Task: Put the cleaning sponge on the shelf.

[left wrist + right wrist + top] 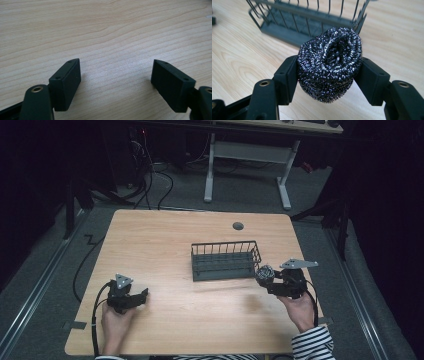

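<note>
While clamping the round silvery steel-wool scourer (329, 63), right gripper (329, 72) carrying it toward the dark wire basket (287, 30) just ahead; next, lowering inside. Left gripper (116, 80) gaping, empty.

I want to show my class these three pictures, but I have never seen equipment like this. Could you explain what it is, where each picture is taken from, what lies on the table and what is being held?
No robot here: a person sits at a wooden table holding a hand tool in each hand, each ending in two black jaws.

The high view looks down from above the person. The other two pictures come from small cameras riding on each tool, looking along its jaws.

On the table stands a dark wire basket.

The right gripper is shut on a steel wool scourer, just in front of the basket. The left gripper is open with nothing between its jaws, low over bare wood.
</note>
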{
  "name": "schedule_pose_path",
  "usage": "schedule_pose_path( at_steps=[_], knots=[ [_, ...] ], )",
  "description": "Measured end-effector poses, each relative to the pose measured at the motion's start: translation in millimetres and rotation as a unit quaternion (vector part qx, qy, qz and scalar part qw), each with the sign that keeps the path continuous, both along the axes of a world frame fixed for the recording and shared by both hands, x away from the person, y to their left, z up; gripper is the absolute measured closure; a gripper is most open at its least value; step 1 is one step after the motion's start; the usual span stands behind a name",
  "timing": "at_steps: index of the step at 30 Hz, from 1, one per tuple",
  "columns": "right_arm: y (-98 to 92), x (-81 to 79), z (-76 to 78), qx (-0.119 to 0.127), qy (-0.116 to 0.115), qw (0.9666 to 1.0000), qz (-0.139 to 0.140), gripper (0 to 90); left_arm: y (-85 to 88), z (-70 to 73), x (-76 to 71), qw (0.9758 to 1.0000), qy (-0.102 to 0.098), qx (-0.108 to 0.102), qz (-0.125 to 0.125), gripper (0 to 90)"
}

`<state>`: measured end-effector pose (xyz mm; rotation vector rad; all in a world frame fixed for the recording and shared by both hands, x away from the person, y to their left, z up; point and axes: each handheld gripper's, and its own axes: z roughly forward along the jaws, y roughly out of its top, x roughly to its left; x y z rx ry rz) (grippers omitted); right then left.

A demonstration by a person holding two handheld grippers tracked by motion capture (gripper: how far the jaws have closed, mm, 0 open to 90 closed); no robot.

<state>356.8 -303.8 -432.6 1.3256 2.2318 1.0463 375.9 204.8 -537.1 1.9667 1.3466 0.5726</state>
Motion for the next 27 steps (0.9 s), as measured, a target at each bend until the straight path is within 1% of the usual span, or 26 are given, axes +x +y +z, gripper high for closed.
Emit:
schedule_pose_path(
  at_steps=[4,8,9,10,14,18,24,27],
  knots=[
    [-0.2,4.2,13.9,0.003,-0.009,1.0,0.003,38.1,-0.1,0.0,0.0,1.0,0.0,0.0,0.0,24.2],
    [4.1,10.2,25.6,-0.002,-0.014,0.9998,0.011,38.0,0.0,0.0,0.0,1.0,0.0,0.0,0.0,24.1],
    [7.5,14.4,30.5,-0.005,-0.017,0.9997,0.016,38.0,-0.1,0.0,0.0,1.0,0.0,0.0,0.0,24.2],
    [7.5,14.4,30.5,-0.005,-0.017,0.9997,0.016,38.0,-0.1,-0.1,0.0,1.0,0.0,0.0,0.0,24.2],
    [14.6,24.4,37.8,-0.009,-0.022,0.9995,0.02,38.0,0.0,0.0,0.0,1.0,0.0,0.001,0.0,24.1],
    [21.7,34.6,41.6,-0.011,-0.022,0.9993,0.027,38.0,0.0,0.0,-0.1,1.0,0.0,0.001,-0.001,24.0],
    [31.6,47.7,44.3,-0.015,-0.021,0.9991,0.033,37.9,-0.3,-0.1,-0.2,1.0,-0.001,0.001,0.0,23.9],
    [35.0,55.0,44.4,-0.013,-0.021,0.9991,0.035,37.9,-0.4,-0.1,-0.2,1.0,-0.001,0.002,-0.001,23.8]
  ],
)
